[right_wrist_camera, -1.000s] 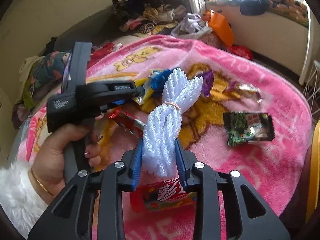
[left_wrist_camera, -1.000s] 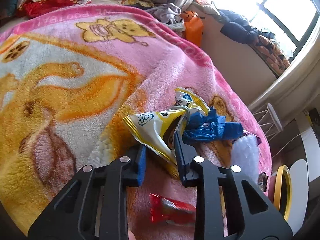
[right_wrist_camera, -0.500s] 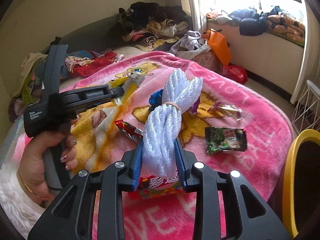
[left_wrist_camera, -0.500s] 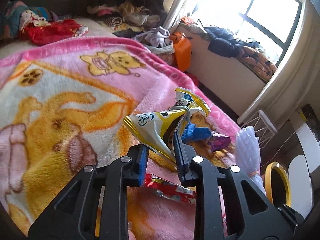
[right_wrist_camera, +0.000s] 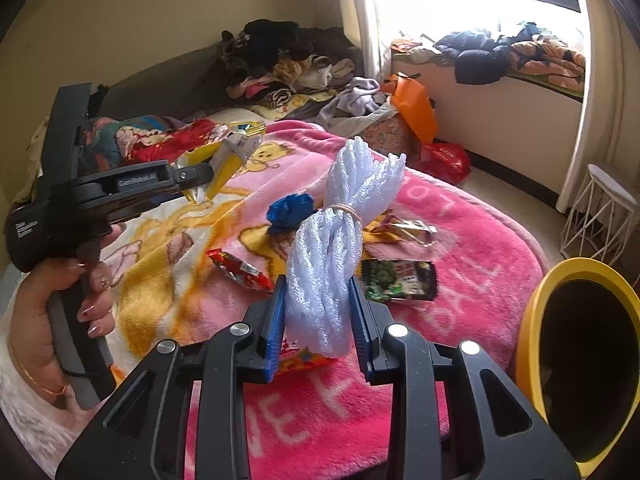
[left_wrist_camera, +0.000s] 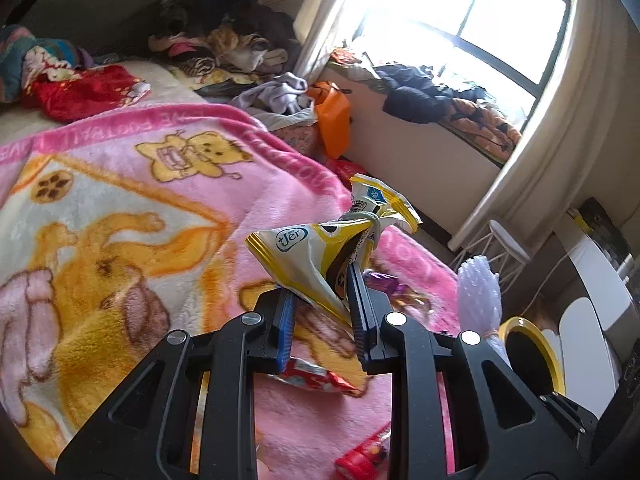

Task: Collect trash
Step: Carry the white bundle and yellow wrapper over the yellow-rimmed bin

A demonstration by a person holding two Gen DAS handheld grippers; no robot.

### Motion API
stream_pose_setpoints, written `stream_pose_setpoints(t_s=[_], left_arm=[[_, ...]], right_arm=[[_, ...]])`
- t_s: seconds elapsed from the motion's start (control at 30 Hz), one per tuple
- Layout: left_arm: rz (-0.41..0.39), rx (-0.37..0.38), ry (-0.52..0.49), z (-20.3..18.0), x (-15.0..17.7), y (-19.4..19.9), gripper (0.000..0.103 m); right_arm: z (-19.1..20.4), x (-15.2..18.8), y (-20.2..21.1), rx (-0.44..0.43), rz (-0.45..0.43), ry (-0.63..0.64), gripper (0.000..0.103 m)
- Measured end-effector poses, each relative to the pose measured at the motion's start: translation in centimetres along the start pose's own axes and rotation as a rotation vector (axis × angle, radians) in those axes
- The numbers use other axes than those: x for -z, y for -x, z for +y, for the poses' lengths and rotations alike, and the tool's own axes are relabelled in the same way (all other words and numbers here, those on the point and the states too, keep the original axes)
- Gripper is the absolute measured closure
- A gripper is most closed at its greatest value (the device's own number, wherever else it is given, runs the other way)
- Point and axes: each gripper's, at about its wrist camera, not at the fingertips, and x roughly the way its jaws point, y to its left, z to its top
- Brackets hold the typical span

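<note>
My left gripper [left_wrist_camera: 320, 312] is shut on a yellow and white snack bag [left_wrist_camera: 320, 252] tied with a band, held above the pink blanket [left_wrist_camera: 120, 208]. It also shows in the right wrist view [right_wrist_camera: 228, 160]. My right gripper [right_wrist_camera: 318, 320] is shut on a white foam net bundle [right_wrist_camera: 340, 248] bound with a rubber band; its tip shows in the left wrist view [left_wrist_camera: 480, 292]. A yellow-rimmed bin [right_wrist_camera: 580, 344] stands at the right, beside the bed. On the blanket lie a red wrapper [right_wrist_camera: 240, 270], a green and black packet [right_wrist_camera: 398, 280], a blue crumpled wrapper [right_wrist_camera: 290, 208] and a purple foil wrapper [right_wrist_camera: 408, 226].
Piles of clothes [right_wrist_camera: 288, 68] lie at the bed's far end. An orange bag [right_wrist_camera: 414, 104] and a red bag [right_wrist_camera: 444, 158] sit by the window ledge. A white wire stool [right_wrist_camera: 604, 208] stands on the floor at right. Another red packet [left_wrist_camera: 364, 456] lies near the blanket's edge.
Both grippers have risen and pulled back from the blanket with their loads. The yellow bin has come into view at the right. The blue wrapper stays on the blanket.
</note>
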Motion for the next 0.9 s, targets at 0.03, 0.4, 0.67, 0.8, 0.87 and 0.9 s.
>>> stream_pose_setpoints(t_s=[0.03,0.4,0.67,0.8,0.87,0.9], left_arm=[[0.001,0.009,-0.008,-0.5,0.0,0.1,0.085],[0.007,0.067,-0.088,-4.7,0.6,0.3,0.085],[0.022,0.108,-0.143,-7.6,1.6,0.2,0.085],[0.031,0.132,-0.168,-9.1,2.2,0.1,0.085],[0.036,0.144,-0.179,-9.8,2.5,0.1,0.085],[0.038,0.151,-0.187,-10.2,2.7,0.1,0.085]], right_arm=[[-0.1,0.1,0.2,0.004,-0.001,-0.002,0.075],[-1.9,0.3,2.4,0.046,-0.037,-0.038,0.075],[-4.4,0.7,3.9,0.085,-0.058,-0.093,0.075],[-6.1,1.0,4.7,0.107,-0.067,-0.129,0.075],[-7.0,1.2,5.2,0.119,-0.072,-0.149,0.075],[-7.4,1.2,5.4,0.125,-0.075,-0.158,0.075]])
